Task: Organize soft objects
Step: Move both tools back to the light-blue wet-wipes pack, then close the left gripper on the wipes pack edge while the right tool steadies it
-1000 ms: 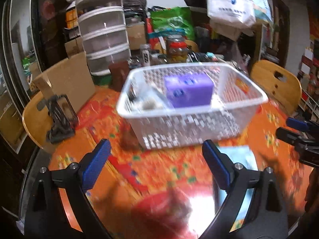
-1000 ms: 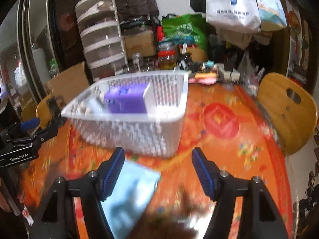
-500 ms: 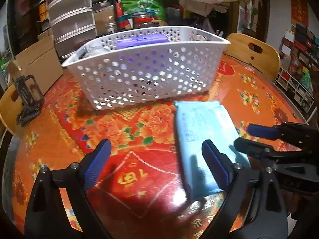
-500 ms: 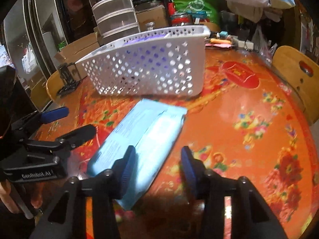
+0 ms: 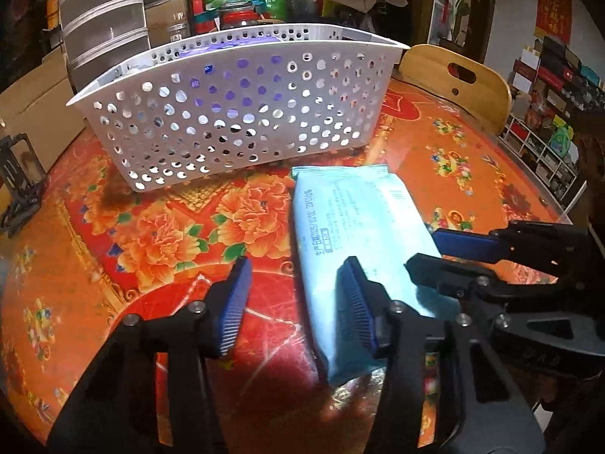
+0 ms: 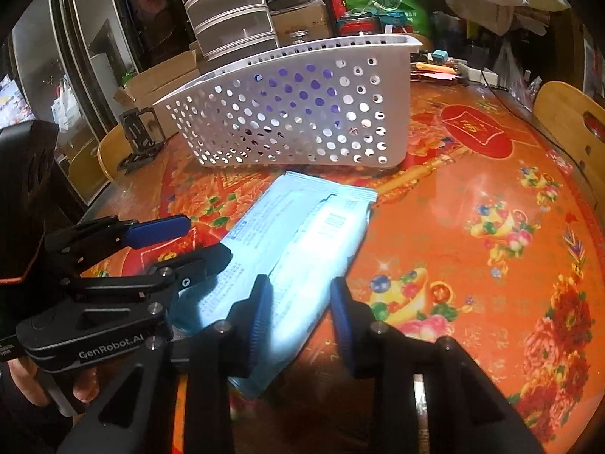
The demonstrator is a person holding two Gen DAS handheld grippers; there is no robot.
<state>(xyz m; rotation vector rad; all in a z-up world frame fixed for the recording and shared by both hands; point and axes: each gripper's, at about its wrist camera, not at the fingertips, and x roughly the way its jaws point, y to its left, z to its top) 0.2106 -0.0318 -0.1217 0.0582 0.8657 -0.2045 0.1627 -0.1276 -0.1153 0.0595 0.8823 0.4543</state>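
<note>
A light blue soft pack of wipes point(image 5: 351, 223) lies flat on the orange flowered tablecloth, in front of a white perforated basket point(image 5: 242, 113); it also shows in the right wrist view point(image 6: 287, 242). A purple pack shows through the holes of the basket point(image 6: 298, 113). My left gripper point(image 5: 295, 302) is open, low over the pack's near left edge, its right finger over the pack. My right gripper point(image 6: 298, 310) is partly closed, its jaws straddling the pack's near right corner without clamping it.
Wooden chairs point(image 5: 457, 79) stand around the round table. A black stand point(image 5: 19, 181) sits at the left edge. Stacked plastic drawers point(image 6: 227, 11), boxes and bags crowd the back. The right half of the cloth point(image 6: 491, 227) shows bare.
Both grippers dropped low to the table and came in on the blue pack. Both sets of jaws narrowed, the right more than the left. The pack has not moved.
</note>
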